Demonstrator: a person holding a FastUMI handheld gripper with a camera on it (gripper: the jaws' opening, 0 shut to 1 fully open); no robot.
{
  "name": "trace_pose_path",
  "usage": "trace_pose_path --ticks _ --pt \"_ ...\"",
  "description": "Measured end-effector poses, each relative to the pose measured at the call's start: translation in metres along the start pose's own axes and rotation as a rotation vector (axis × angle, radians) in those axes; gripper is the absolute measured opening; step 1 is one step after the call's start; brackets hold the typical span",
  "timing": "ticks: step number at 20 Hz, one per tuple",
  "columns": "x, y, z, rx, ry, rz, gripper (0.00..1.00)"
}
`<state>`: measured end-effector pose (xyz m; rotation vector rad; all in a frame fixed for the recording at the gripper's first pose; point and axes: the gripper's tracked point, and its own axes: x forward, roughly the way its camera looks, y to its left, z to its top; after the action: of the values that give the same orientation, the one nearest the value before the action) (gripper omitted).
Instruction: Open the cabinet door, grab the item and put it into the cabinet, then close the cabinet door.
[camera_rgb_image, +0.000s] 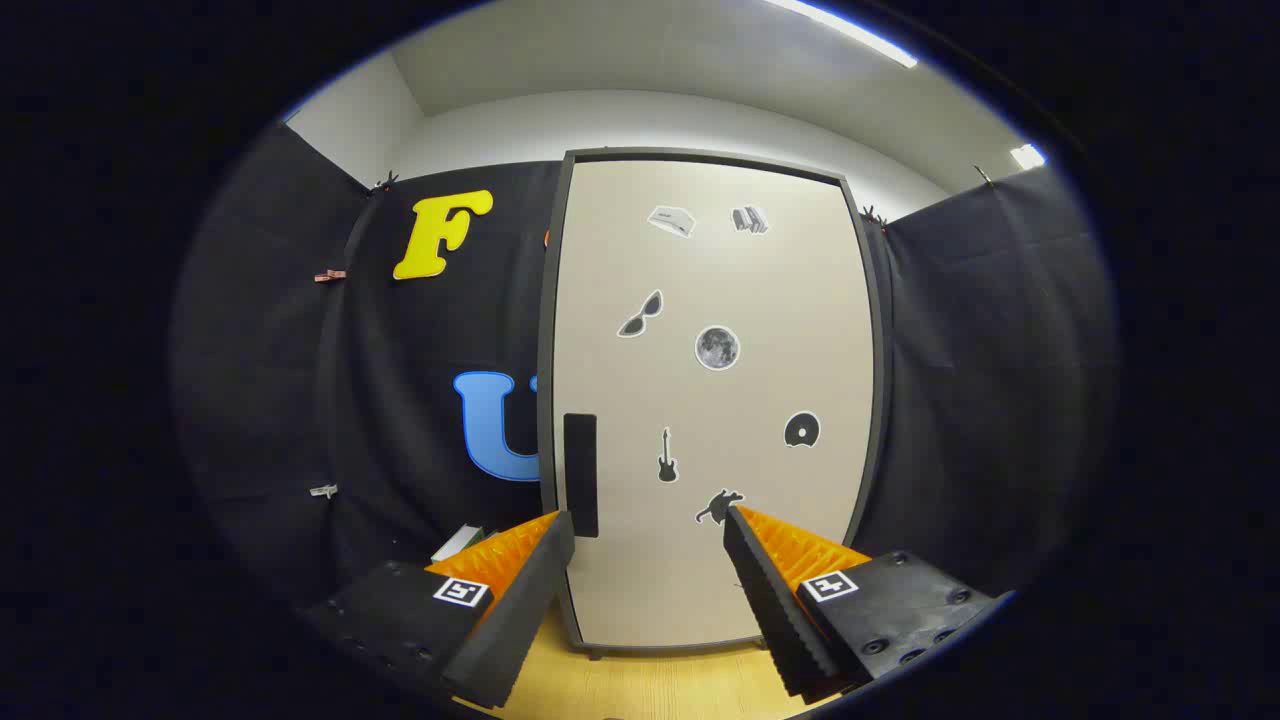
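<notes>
A tall cabinet (712, 400) stands upright straight ahead, its pale door shut inside a dark frame. Several small stickers dot the door. A dark vertical handle (580, 474) sits low on the door's left edge, just above and beyond my left fingertip. My gripper (650, 525) is open, its fingers spread wide with nothing between them, a short way in front of the door's lower part. A small pale item (458, 542) lies on the tabletop left of the cabinet, partly hidden behind my left finger.
The cabinet rests on a light wooden tabletop (640, 685). Black cloth walls (990, 400) close in on both sides and behind the cabinet.
</notes>
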<state>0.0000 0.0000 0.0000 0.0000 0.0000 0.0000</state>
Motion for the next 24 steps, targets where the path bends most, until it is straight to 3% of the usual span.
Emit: trace_pose_path --ticks 24 --pt "-0.014 0.020 0.002 0.015 -0.004 0.019 0.97"
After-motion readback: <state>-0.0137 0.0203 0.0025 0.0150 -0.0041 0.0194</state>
